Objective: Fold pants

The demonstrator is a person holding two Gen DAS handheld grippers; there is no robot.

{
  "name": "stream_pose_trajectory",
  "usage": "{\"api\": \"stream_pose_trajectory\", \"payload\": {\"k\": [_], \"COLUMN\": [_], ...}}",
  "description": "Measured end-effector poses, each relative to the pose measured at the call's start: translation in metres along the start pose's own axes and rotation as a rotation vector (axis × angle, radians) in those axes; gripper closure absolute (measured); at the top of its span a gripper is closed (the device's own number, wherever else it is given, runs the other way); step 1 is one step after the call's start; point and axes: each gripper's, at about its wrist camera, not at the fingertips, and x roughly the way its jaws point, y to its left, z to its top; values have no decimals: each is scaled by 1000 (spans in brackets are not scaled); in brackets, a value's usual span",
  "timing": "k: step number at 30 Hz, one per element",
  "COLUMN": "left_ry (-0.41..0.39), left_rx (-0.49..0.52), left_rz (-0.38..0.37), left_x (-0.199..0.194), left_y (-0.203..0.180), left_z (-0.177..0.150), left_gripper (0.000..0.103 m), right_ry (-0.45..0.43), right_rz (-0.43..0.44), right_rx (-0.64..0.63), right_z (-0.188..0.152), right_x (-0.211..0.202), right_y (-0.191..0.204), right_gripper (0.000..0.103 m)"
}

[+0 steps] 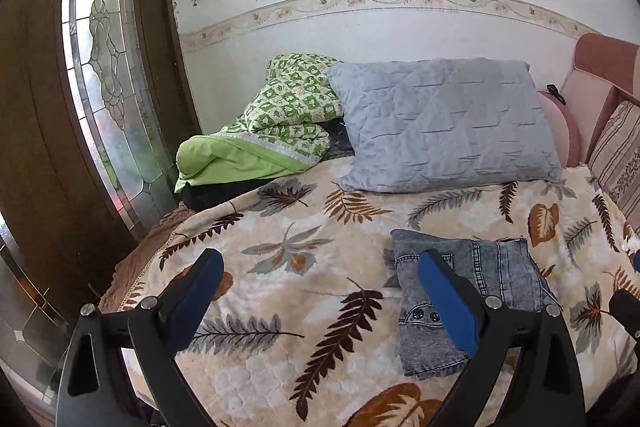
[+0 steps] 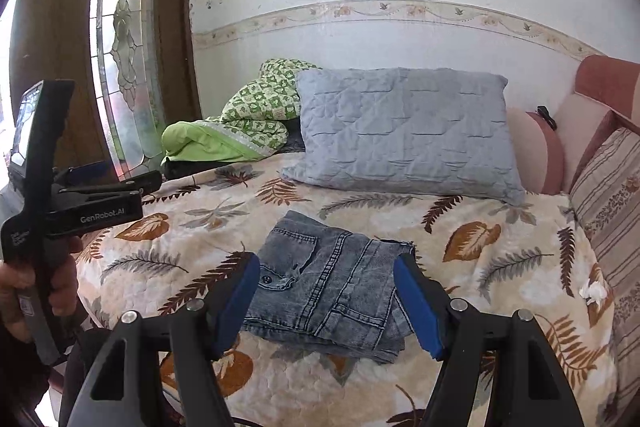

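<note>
Grey-blue denim pants (image 2: 324,291) lie folded into a compact bundle on the leaf-patterned blanket (image 2: 500,267). They also show in the left wrist view (image 1: 496,267), at the lower right. My right gripper (image 2: 324,297) is open and empty, its blue pads on either side of the bundle, above it. My left gripper (image 1: 320,291) is open and empty over bare blanket (image 1: 280,287), left of the pants; its right finger overlaps the bundle's left part. The left gripper's body shows at the left edge of the right wrist view (image 2: 92,203), held by a hand.
A grey quilted pillow (image 2: 404,131) and a green patterned quilt (image 2: 240,123) lie at the head of the bed. A striped cushion (image 2: 612,195) and pink sofa arm (image 2: 536,151) stand on the right. A wooden door with leaded glass (image 1: 108,67) is at left.
</note>
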Motion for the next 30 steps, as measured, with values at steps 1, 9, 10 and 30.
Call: {"api": "stream_pose_trajectory", "payload": {"k": [1,9,10,30], "left_ry": [-6,-28,-31,-120], "left_rx": [-5,-36,-38,-87], "left_rz": [4,19,20,114], "left_x": [-2,-18,-20,-58], "left_y": [3,19,21,51], "left_z": [1,6,6,20], "left_gripper": [5,5,5,0], "right_ry": [1,7,5,-18], "right_rz": [1,21,23,40], "right_rx": [-5,-39,-42,-34], "right_z": [1,3,3,3], "right_x": [0,0,-1,-10], "right_y": [3,25,27,26], "right_gripper": [30,30,30,30]}}
